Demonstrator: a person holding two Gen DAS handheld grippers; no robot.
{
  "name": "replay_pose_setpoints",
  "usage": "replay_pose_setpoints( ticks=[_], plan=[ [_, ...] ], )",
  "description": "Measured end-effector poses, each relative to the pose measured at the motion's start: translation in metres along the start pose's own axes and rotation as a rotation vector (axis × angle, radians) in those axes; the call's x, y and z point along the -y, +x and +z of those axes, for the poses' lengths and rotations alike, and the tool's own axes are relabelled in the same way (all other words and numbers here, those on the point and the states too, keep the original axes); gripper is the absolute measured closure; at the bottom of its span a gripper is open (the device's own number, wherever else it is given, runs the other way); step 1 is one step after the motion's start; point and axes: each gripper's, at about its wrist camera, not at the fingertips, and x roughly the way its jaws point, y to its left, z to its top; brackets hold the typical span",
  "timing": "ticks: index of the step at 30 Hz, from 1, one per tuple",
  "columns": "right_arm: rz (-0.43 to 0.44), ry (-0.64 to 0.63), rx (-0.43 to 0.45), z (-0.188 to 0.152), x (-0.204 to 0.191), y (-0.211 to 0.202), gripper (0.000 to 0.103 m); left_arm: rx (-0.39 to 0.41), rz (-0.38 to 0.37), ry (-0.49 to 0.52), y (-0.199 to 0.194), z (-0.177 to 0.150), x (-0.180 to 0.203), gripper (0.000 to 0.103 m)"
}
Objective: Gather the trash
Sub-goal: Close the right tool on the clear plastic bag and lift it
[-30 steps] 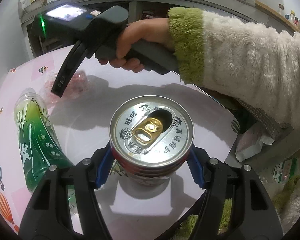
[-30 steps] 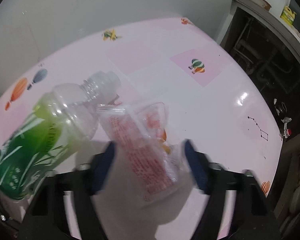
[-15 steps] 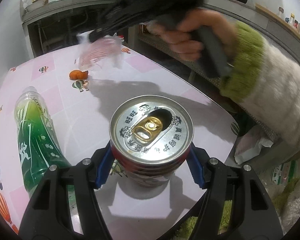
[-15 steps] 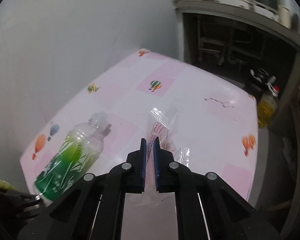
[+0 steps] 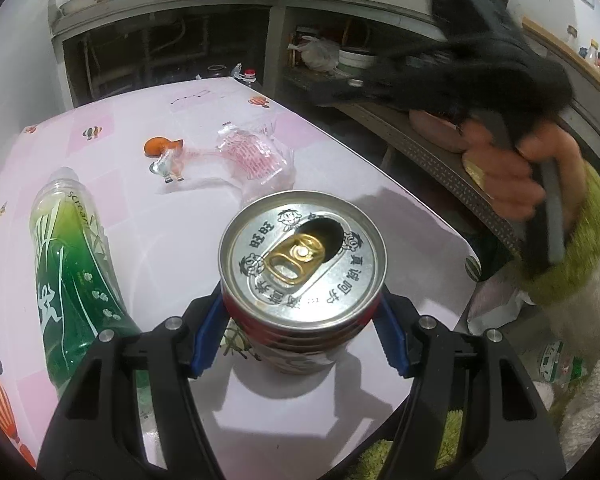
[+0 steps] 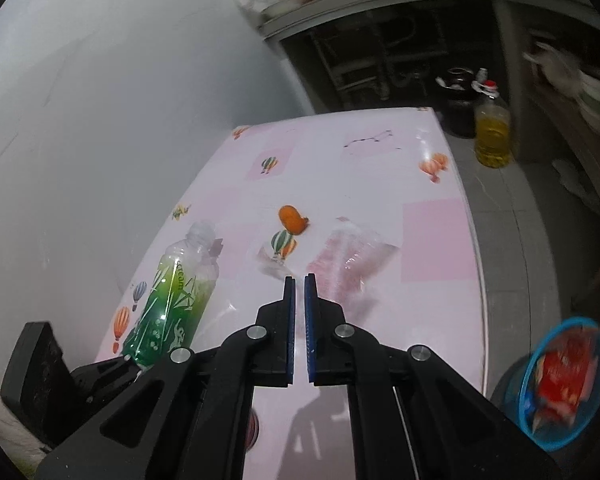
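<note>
The left gripper (image 5: 302, 332) clamps an upright red aluminium can (image 5: 302, 262), axis vertical. The right gripper (image 6: 299, 284), nearly closed, is empty; the clear crinkled wrapper (image 6: 350, 258) lies at its one o'clock.

**Trash on the pink desk**

An opened red aluminium drink can (image 5: 302, 272) stands upright, its gold pull tab lifted. A green-labelled clear plastic bottle (image 5: 74, 276), capless, lies on its side to the can's left. A crumpled clear plastic wrapper with red print (image 5: 252, 156) lies flat beyond them, beside a small orange scrap (image 5: 159, 146).
</note>
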Motion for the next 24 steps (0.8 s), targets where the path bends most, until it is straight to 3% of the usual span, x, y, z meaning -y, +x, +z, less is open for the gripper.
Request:
replay_pose_setpoints(
  ticks=[4, 8, 10, 11, 12, 18, 24],
  plan=[
    [0.01, 0.065, 0.035, -0.01, 0.011, -0.021, 0.098, 0.0, -0.005, -0.021, 0.001, 0.005, -0.003, 0.041],
    [-0.024, 0.053, -0.008, -0.01, 0.007, -0.015, 0.097, -0.004, -0.002, -0.035, 0.003, 0.007, -0.003, 0.041],
    [-0.04, 0.061, -0.045, -0.005, 0.007, -0.002, 0.081, -0.008, -0.001, -0.042, 0.005, 0.007, -0.003, 0.041],
    [-0.06, 0.066, -0.059, -0.002, 0.007, 0.007, 0.053, -0.009, 0.0, -0.04, 0.006, 0.008, -0.002, 0.041],
    [-0.071, 0.062, -0.063, 0.001, 0.007, 0.011, 0.032, -0.01, 0.0, -0.038, 0.005, 0.007, -0.001, 0.041],
    [-0.09, -0.025, -0.183, 0.02, -0.007, 0.076, 0.026, -0.018, 0.025, -0.028, 0.006, 0.006, -0.001, 0.041],
    [-0.141, -0.08, -0.272, 0.017, -0.012, 0.121, 0.026, -0.012, 0.025, -0.049, 0.0, 0.005, -0.002, 0.041]
  ],
)
